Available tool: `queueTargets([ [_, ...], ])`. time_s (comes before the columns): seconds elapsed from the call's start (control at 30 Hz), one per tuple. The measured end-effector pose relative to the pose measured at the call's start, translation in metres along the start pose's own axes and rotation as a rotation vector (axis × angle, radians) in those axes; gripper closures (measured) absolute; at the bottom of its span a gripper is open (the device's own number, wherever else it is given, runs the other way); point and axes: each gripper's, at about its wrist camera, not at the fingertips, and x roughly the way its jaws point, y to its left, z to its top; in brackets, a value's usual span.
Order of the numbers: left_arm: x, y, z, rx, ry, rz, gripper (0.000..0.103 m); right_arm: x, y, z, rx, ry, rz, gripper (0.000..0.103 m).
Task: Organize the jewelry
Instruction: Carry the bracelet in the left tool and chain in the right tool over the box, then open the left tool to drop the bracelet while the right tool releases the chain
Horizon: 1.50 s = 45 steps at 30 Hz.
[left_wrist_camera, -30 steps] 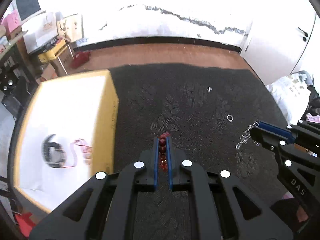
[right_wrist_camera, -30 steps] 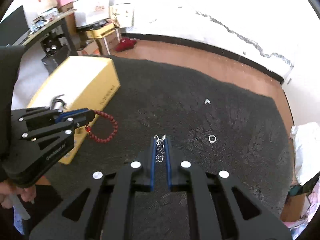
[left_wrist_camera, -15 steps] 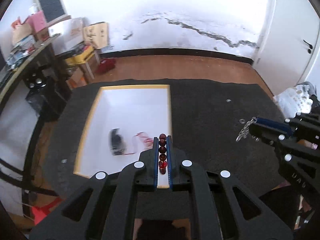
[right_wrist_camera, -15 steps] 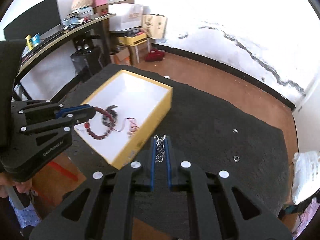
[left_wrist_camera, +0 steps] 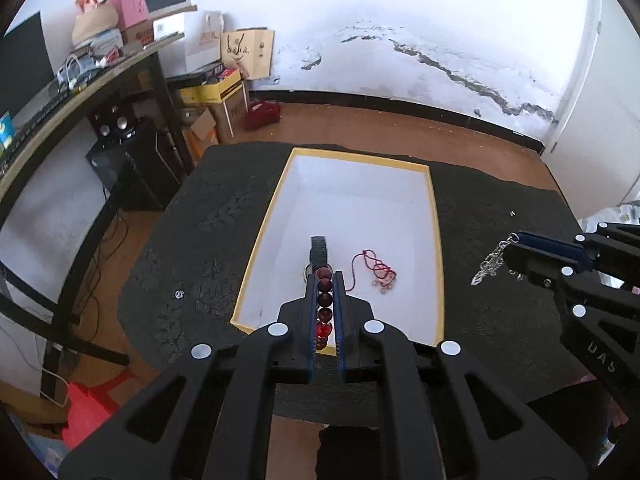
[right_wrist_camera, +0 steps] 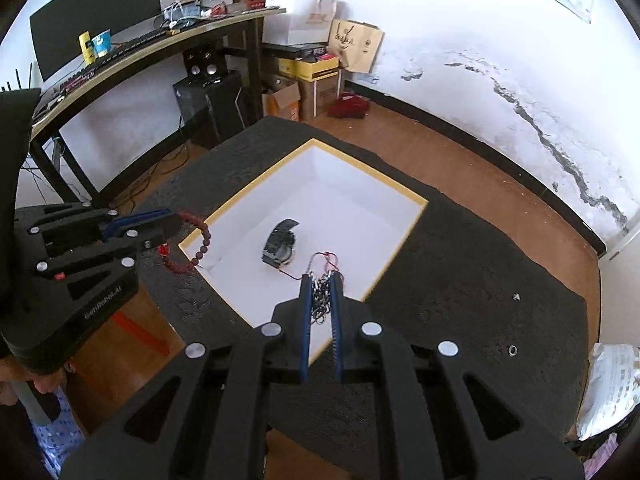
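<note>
The left gripper point(left_wrist_camera: 324, 276) is clenched on a bead bracelet point(left_wrist_camera: 324, 300). In the left view only a straight row of red beads is seen between the fingers, running from 6 to 12 o'clock. In the right view the same bracelet point(right_wrist_camera: 196, 252) is shown as a hanging loop below the left gripper point(right_wrist_camera: 172, 226), above the near-left edge of the box point(right_wrist_camera: 404, 236).

The right gripper point(right_wrist_camera: 320, 280) is clenched on a silver chain point(right_wrist_camera: 319, 300), which is bunched between the fingers. In the left view the chain point(left_wrist_camera: 490, 262) is seen from the side: it hangs from the tip of the right gripper point(left_wrist_camera: 516, 250), at 3 o'clock from the box point(left_wrist_camera: 438, 264), above the dark cloth point(left_wrist_camera: 500, 320).

The box is open, with yellow rim and white inside. Its long axis is pointed from 6 to 12 o'clock in the left view, and about from 7 to 1 o'clock in the right view. Inside it a black watch point(right_wrist_camera: 280, 242) is lying; in the left view the watch point(left_wrist_camera: 319, 252) is half hidden behind the gripper, and only the band is seen, pointed to 12 o'clock. A red cord point(left_wrist_camera: 374, 268) is lying just beside the watch, at 3 o'clock from it.

On the cloth a ring point(right_wrist_camera: 512, 349) and a small silver piece point(right_wrist_camera: 516, 297) are seen at 3 o'clock from the box in the right view. Only the left view shows another small silver piece point(left_wrist_camera: 179, 294) at 9 o'clock from the box.
</note>
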Motion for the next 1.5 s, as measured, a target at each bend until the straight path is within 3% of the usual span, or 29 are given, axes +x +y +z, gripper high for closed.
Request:
queueTargets([
  [0.47, 0.064, 0.030, 0.001, -0.061, 0.050, -0.010, 0.096, 0.071, 0.004, 0.012, 0.004, 0.082, 0.004, 0.094],
  [1.1, 0.143, 0.038, -0.003, -0.079, 0.141, 0.001, 0.096, 0.136, -0.009, 0.008, 0.017, 0.160, 0.007, 0.094],
  [1.5, 0.200, 0.042, -0.015, -0.079, 0.214, 0.050, 0.095, 0.179, -0.016, 0.005, 0.021, 0.210, 0.010, 0.094],
])
